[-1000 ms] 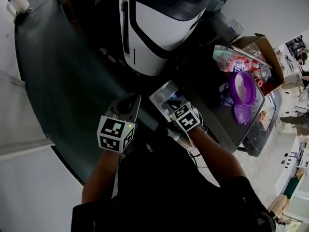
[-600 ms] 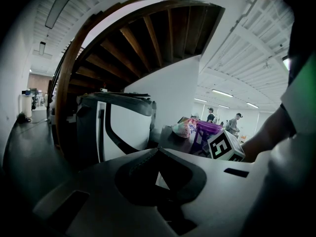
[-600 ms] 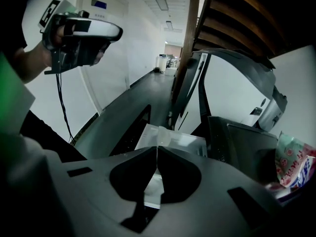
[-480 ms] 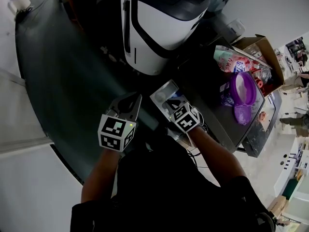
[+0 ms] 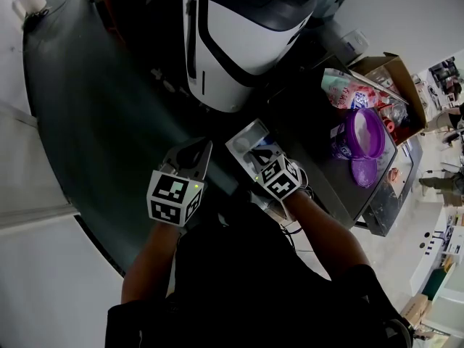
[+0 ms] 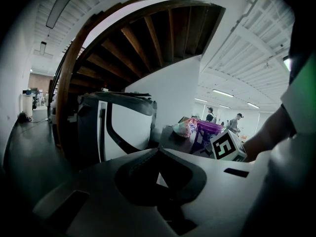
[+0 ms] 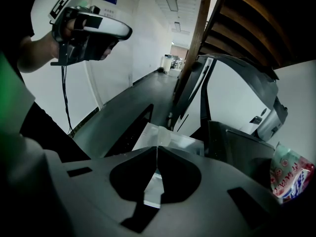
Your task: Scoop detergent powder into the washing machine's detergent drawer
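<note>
We hold both claws low in front of us. The left gripper [image 6: 158,151] is clenched, its jaw tips meeting with nothing between them, and it hangs over the dark floor [image 5: 94,122], apart from the worktop. The right gripper [image 7: 157,148] is also clenched tip to tip and empty. It sits just over the near end of the white open plastic drawer [image 5: 245,138], which juts out at the near left corner of the dark worktop [image 5: 304,133]. We see its pale tray directly ahead of the right jaws. Farther along, near the worktop's right edge, stands an open purple round plastic tub [image 5: 362,130], with its purple lid [image 5: 364,171] lying beside it. Behind them lie a pink and teal printed detergent bag [image 5: 346,89] and an open brown cardboard box [image 5: 397,71]. Farthest off stands a big white and black machine [image 5: 239,42].
</note>
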The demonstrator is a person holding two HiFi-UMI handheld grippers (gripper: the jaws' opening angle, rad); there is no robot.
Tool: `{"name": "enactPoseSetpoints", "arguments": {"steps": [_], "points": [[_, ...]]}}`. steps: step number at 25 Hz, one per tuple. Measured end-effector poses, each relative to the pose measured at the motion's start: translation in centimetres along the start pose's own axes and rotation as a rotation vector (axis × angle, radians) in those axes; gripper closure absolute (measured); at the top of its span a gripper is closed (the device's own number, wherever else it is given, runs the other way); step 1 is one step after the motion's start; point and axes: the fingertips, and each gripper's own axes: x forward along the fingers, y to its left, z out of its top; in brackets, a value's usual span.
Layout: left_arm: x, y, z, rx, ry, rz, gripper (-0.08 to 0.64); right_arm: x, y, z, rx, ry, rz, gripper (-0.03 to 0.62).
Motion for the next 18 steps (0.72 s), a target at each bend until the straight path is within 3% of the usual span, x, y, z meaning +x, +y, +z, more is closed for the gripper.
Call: {"name": "enactPoseSetpoints", "arguments": {"steps": [18], "points": [[-0.31, 0.17, -0.29, 0.002, 0.002, -0.003, 0.554, -0.07, 0.49, 0.41, -0.143, 0.016, -0.050, 0.572]]}}
